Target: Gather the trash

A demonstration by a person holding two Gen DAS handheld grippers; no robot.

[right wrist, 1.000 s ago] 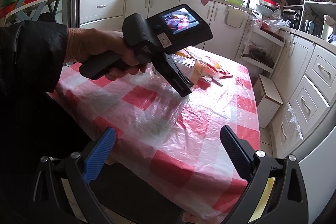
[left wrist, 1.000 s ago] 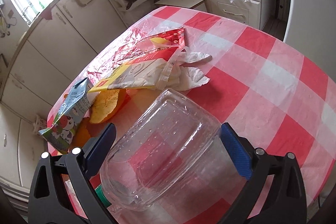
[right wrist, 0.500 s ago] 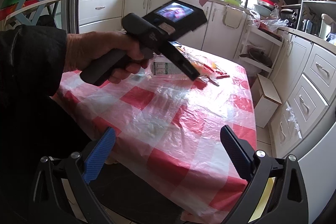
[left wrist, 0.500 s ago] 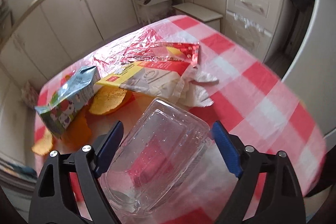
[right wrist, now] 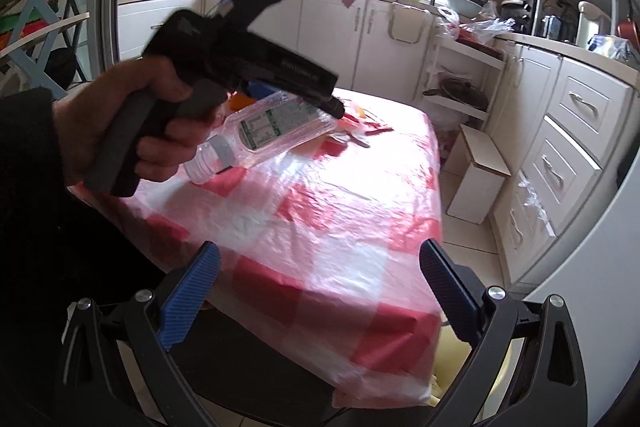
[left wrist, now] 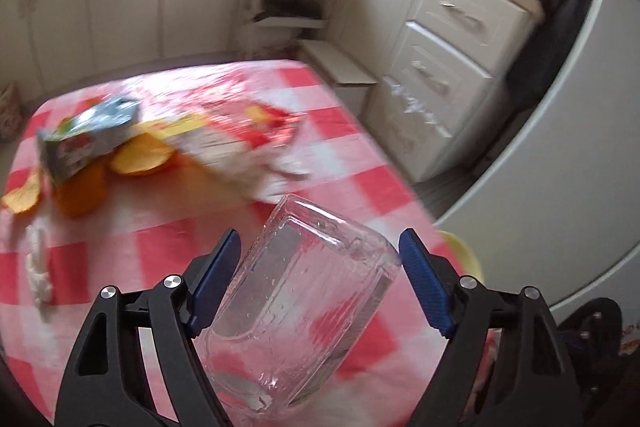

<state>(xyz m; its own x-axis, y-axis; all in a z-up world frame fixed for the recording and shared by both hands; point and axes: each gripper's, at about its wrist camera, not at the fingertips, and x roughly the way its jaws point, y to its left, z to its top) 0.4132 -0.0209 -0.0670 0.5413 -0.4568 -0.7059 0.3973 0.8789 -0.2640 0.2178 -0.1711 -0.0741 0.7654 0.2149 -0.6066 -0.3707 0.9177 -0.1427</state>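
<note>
In our left wrist view the far half of the worktop is smeared by motion: we can make out a grey-blue carton, orange peel under it and a red and yellow wrapper, but no print on any of them. A white scrap at the left is too blurred to name. The clear plastic bottle sits tilted between the fingers of our left tool, its lower end cut off by the frame edge. The left pad touches its side; at the right pad we cannot tell if there is contact. From our right wrist view the same bottle hangs off the worktop, cap end lowest, under the left tool gripped by a hand; that tool's tips are hidden behind its body. Our right tool stands wide with nothing between its pads, low by the near corner of the cloth.

Against a second ago, the left tool's jaws have just been closing around the bottle, which lay on the cloth then and is lifted now, and the carton pile has slid to the left of the view
</note>
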